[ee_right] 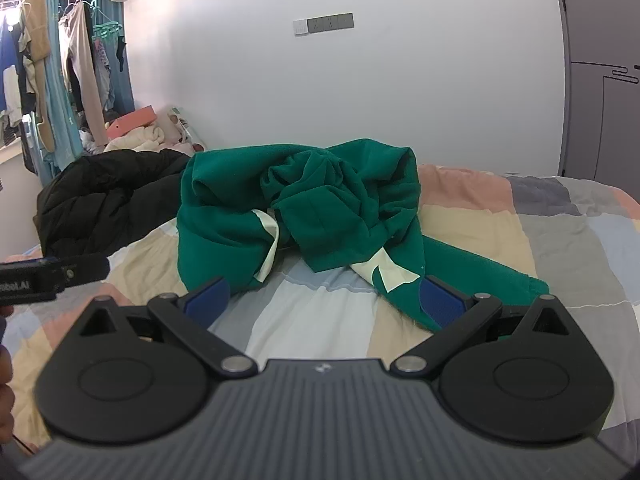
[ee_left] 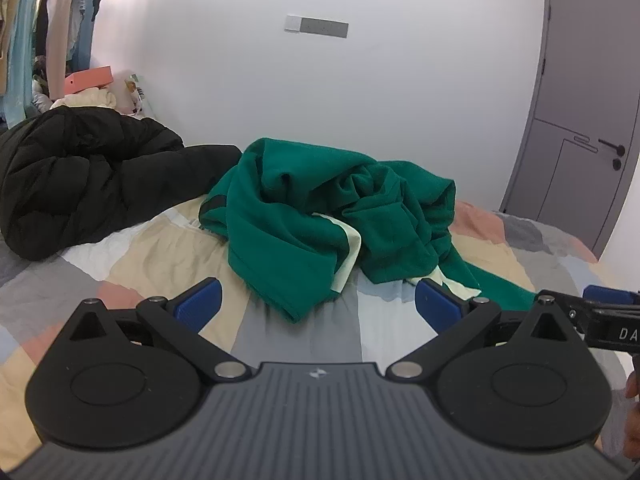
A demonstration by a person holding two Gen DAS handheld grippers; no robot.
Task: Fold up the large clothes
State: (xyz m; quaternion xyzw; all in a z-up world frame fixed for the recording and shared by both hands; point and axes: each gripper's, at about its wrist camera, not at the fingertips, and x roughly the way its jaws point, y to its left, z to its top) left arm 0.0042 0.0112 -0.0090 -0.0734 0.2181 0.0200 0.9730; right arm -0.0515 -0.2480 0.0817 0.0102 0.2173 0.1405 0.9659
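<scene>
A green garment [ee_left: 320,216] with cream lining patches lies crumpled in a heap on the bed, also seen in the right wrist view as the same green heap [ee_right: 320,208]. My left gripper [ee_left: 318,304] hovers just short of its near hem, jaws wide apart and empty. My right gripper [ee_right: 326,300] is open too, with nothing between its blue pads [ee_right: 440,304]; one pad stands close to the garment's right sleeve. Each gripper shows at the edge of the other's view: the right one [ee_left: 608,312], the left one [ee_right: 56,272].
A black puffer coat [ee_left: 80,184] lies bunched at the bed's left. The bed has a patchwork cover [ee_right: 560,240]. Hanging clothes [ee_right: 60,60] and a pink box [ee_left: 90,78] stand at the far left, a grey door [ee_left: 576,120] on the right.
</scene>
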